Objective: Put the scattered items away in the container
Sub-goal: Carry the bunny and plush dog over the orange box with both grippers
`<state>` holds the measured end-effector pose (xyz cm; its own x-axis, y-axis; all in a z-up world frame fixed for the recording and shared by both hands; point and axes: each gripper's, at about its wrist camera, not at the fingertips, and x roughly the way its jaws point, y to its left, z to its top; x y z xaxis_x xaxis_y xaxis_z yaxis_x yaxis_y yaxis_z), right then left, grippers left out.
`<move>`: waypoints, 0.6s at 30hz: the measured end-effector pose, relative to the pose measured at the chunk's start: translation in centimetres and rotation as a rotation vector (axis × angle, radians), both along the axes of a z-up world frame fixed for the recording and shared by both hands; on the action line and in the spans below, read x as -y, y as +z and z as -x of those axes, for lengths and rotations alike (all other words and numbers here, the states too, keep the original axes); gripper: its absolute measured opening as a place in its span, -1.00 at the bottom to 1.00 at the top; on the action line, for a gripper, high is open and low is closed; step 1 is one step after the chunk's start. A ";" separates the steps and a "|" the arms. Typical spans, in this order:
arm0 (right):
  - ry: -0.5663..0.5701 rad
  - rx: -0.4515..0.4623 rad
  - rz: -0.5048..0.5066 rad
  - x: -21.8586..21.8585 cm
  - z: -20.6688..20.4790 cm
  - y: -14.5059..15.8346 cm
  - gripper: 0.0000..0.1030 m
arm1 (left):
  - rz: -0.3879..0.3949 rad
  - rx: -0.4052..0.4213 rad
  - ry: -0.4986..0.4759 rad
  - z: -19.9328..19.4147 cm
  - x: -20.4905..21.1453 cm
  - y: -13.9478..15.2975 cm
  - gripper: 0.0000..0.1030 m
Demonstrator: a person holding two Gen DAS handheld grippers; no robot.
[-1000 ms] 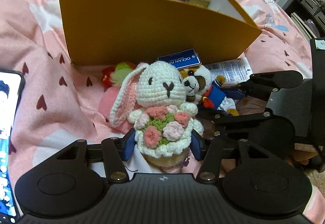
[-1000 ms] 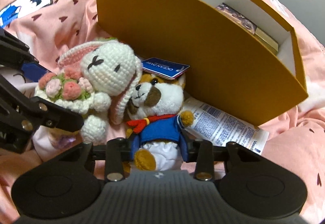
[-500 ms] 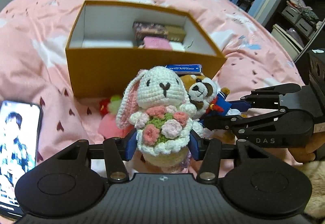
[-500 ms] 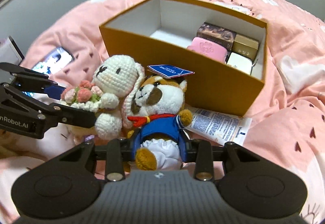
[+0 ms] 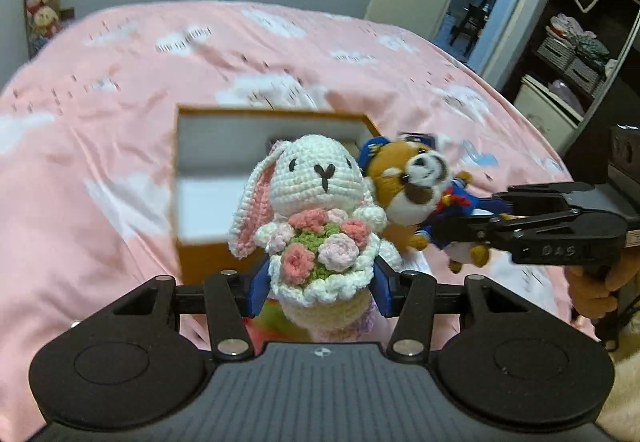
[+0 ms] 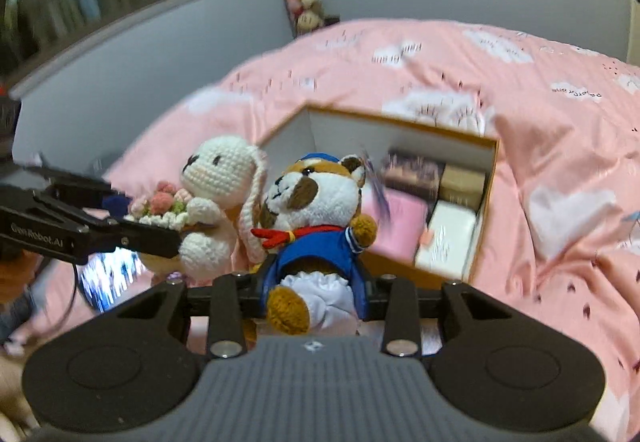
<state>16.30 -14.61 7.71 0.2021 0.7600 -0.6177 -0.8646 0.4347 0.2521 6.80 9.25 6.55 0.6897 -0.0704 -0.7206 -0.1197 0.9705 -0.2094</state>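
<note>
Pink cloud-print bedding covers the bed (image 5: 100, 169) beneath both grippers. Nearest, the left gripper (image 5: 320, 288) has its fingers clamped on the crochet rabbit (image 5: 316, 209), held above the bed. Just beside it, the right gripper (image 6: 314, 292) grips the plush dog (image 6: 316, 217) by its lower body. Beyond both toys sits the open orange box (image 6: 486, 209), several small boxes inside.

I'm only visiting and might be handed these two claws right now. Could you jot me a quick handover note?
Left claw: shut on the crochet bunny, held in the air.
Right claw: shut on the plush dog, also in the air beside the bunny.
Orange box: on the pink bed, just beyond both toys.
Done: several small boxes already inside; both toys picked up.
Left: carry both toys over the box and let go.
</note>
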 end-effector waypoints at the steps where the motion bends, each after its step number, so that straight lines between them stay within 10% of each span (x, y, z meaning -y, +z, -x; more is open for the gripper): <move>1: -0.014 -0.019 -0.025 -0.3 -0.7 0.4 -0.23 | -0.013 0.005 0.009 -0.6 -0.6 0.4 0.14; 10: -0.134 -0.338 -0.115 -5.9 -7.7 -1.4 -0.23 | -0.065 -0.085 0.035 -7.6 -4.1 -1.1 0.14; 18: -0.154 -0.461 0.025 -11.6 -9.9 -6.7 -0.23 | -0.169 -0.275 -0.005 -11.8 -4.7 -5.9 0.13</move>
<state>26.23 -2.97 0.98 0.0120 0.7263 -0.6873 -0.5903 0.5599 0.5814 18.59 13.94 0.61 0.4679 0.0628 -0.8816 -0.1445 0.9895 -0.0062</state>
